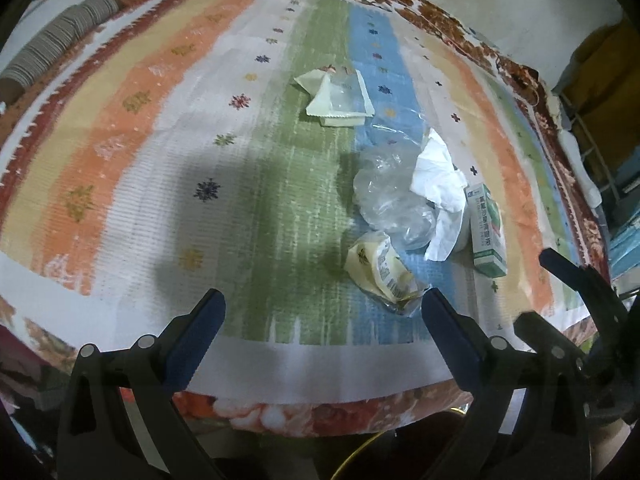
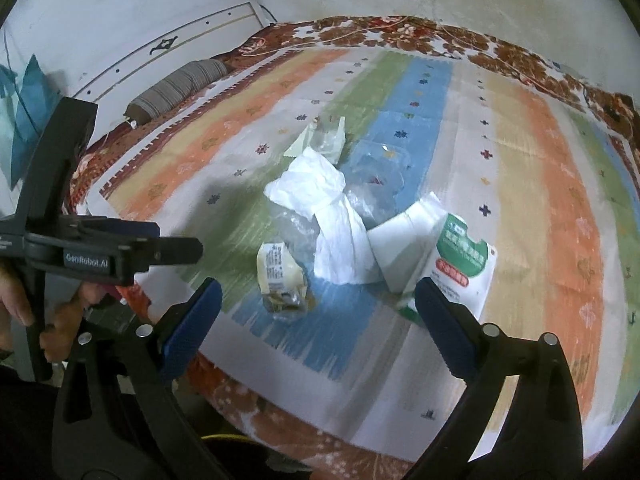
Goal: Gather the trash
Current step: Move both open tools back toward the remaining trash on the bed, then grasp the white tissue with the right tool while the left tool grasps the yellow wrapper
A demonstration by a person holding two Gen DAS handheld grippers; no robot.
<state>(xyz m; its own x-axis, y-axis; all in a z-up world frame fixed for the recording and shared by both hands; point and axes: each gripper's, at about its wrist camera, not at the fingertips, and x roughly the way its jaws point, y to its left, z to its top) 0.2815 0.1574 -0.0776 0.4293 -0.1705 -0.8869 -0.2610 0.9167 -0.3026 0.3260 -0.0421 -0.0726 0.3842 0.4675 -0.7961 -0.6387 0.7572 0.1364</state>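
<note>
Trash lies in a cluster on a striped mat (image 1: 160, 200) over a bed. A crumpled yellow wrapper (image 1: 382, 268) (image 2: 280, 272) lies nearest, with clear plastic (image 1: 390, 200) (image 2: 376, 184), white crumpled tissue (image 1: 438, 184) (image 2: 324, 208) and a green-and-white carton (image 1: 486, 228) (image 2: 456, 256) beside it. A cream packet (image 1: 338, 98) (image 2: 324, 138) lies farther back. My left gripper (image 1: 322, 312) is open and empty, just short of the yellow wrapper. My right gripper (image 2: 318, 304) is open and empty, above the wrapper and carton.
A striped bolster pillow (image 2: 176, 84) (image 1: 56, 40) lies at the far left by the white wall (image 2: 120, 8). A floral bedsheet (image 2: 400, 28) borders the mat. The left gripper's body (image 2: 72, 248) shows at the left of the right wrist view. Shelving (image 1: 600, 128) stands at the right.
</note>
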